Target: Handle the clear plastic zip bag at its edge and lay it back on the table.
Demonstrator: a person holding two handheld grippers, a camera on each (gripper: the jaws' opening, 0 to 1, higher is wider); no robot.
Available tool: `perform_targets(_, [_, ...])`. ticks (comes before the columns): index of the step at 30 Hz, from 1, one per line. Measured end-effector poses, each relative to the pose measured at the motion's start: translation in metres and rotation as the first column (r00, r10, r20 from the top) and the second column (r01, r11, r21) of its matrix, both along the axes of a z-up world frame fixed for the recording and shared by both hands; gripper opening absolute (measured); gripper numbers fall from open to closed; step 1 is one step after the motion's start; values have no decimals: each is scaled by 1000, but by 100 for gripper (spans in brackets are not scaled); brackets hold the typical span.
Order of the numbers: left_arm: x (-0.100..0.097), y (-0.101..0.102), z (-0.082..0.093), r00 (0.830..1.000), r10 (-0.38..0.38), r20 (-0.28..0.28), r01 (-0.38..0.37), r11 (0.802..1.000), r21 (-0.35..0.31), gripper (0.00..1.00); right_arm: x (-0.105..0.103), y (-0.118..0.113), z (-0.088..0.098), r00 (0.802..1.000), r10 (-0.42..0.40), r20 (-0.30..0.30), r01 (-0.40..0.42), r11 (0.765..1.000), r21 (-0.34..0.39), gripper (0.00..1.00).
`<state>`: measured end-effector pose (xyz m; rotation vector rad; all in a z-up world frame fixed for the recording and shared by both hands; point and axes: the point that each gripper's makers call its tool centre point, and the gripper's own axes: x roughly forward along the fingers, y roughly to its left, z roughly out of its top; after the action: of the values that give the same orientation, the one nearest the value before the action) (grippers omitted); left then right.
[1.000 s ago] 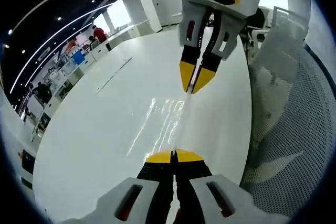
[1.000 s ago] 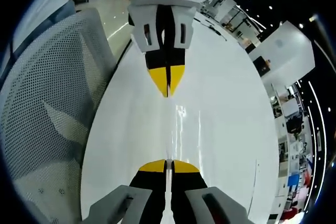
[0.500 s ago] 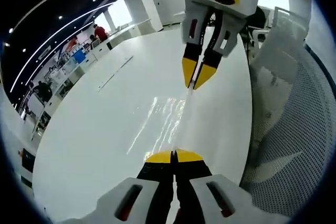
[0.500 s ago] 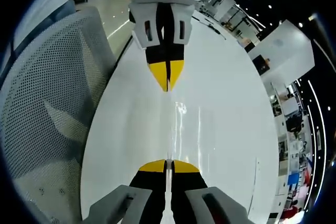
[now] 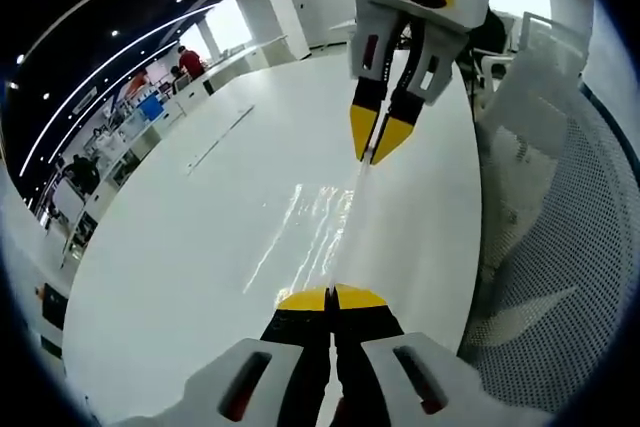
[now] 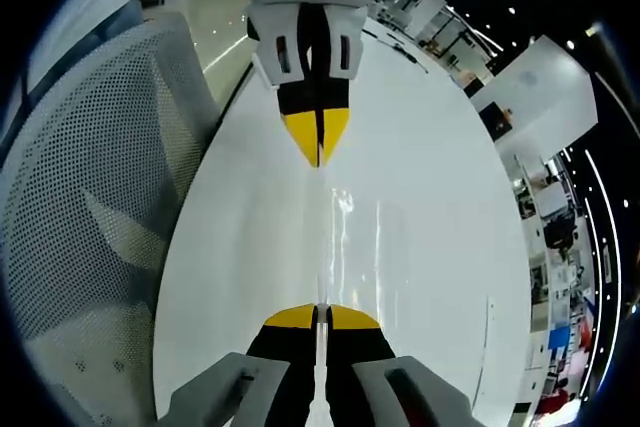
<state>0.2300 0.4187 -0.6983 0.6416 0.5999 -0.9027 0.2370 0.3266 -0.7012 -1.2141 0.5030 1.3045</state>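
Note:
The clear plastic zip bag (image 5: 322, 225) stretches taut, edge-on, between both grippers over the white table (image 5: 170, 247). In the left gripper view, my left gripper (image 5: 332, 298) is shut on the near end of the bag's edge, and my right gripper (image 5: 373, 150) comes in from the top, shut on the far end. In the right gripper view, my right gripper (image 6: 318, 316) pinches the bag (image 6: 340, 232) at the bottom, while the left gripper (image 6: 318, 154) holds the opposite end above the table (image 6: 440, 207). Glare streaks mark the bag's film; whether it touches the tabletop is unclear.
A grey mesh chair (image 5: 545, 247) stands by the table's edge, also the chair (image 6: 80, 207) at the left of the right gripper view. Office desks with people (image 5: 150, 97) lie beyond the table's far side.
The two grippers have drawn slightly further apart, each looking a bit smaller and higher in the other's view. The bag stays gripped at both ends.

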Motion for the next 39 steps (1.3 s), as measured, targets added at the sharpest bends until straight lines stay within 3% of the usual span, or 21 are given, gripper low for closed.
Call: perform_targets(39, [0, 6, -2, 1000, 13, -4, -13, 1000, 2, 0, 4, -11, -1, 1000, -7, 4, 7, 1000, -13, 0])
